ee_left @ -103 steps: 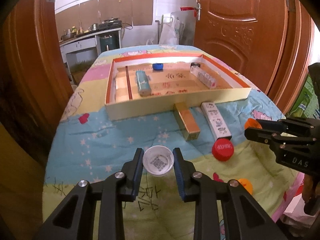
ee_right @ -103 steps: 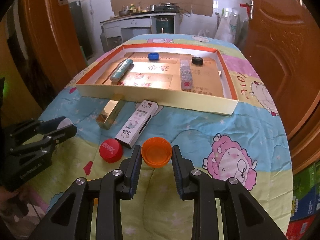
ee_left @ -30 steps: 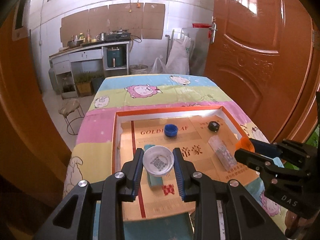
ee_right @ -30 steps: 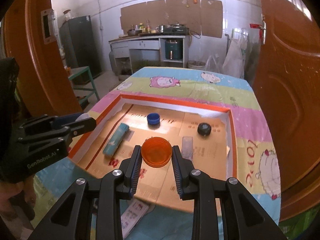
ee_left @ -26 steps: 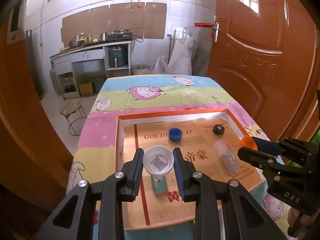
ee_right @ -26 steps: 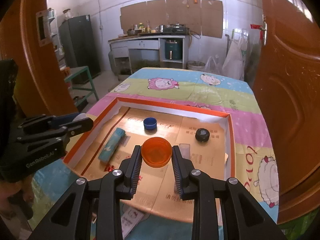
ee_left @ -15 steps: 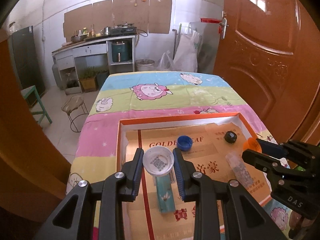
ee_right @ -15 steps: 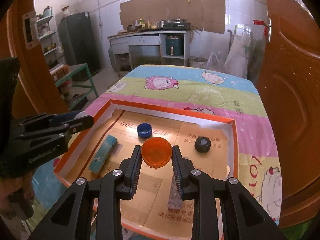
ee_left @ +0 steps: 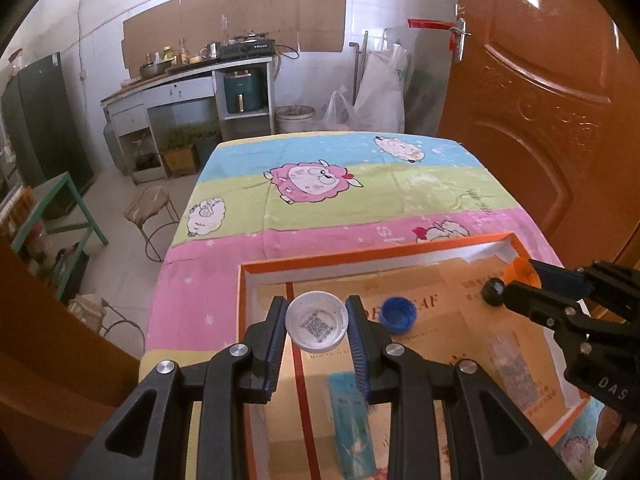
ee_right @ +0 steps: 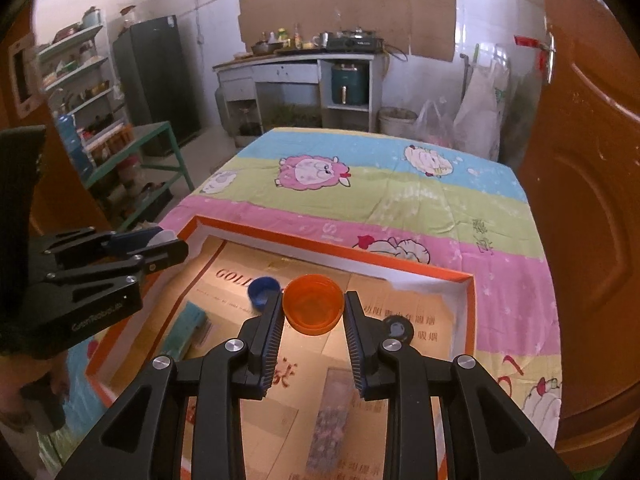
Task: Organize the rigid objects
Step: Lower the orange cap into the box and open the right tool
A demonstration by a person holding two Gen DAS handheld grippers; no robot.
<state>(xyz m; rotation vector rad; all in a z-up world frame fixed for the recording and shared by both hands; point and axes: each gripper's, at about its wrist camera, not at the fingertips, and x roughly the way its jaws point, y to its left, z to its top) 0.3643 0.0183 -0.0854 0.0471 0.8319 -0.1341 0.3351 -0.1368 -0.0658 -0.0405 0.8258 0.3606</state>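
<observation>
- Left wrist view: the left gripper (ee_left: 316, 322) is clenched on a round white plastic cap (ee_left: 317, 321) with a printed code inside, its open side facing the camera. A second ago the shallow orange-edged cardboard tray (ee_left: 242, 300) sat well ahead; now the cap hangs over the tray's far left corner, so the carry looks nearly done and the release comes next.
- Just right of the tips lies a small blue bottle cap (ee_left: 398, 315); below them, a blurred teal box (ee_left: 352, 420).
- Far right, the right gripper (ee_left: 520, 278) shows side-on beside a small black cap (ee_left: 493, 290).
- Right wrist view: the right gripper grasps a round translucent orange plastic lid (ee_right: 313, 309), now over the tray's far half rather than its middle.
- The left gripper sits off to the left, beyond the tray edge.
- Surface and room: a striped cartoon-sheep cloth (ee_right: 400, 196) covers the table ahead; beyond stand a kitchen counter (ee_right: 296, 64), a dark fridge (ee_right: 156, 76) and brown wooden doors (ee_left: 540, 100).
</observation>
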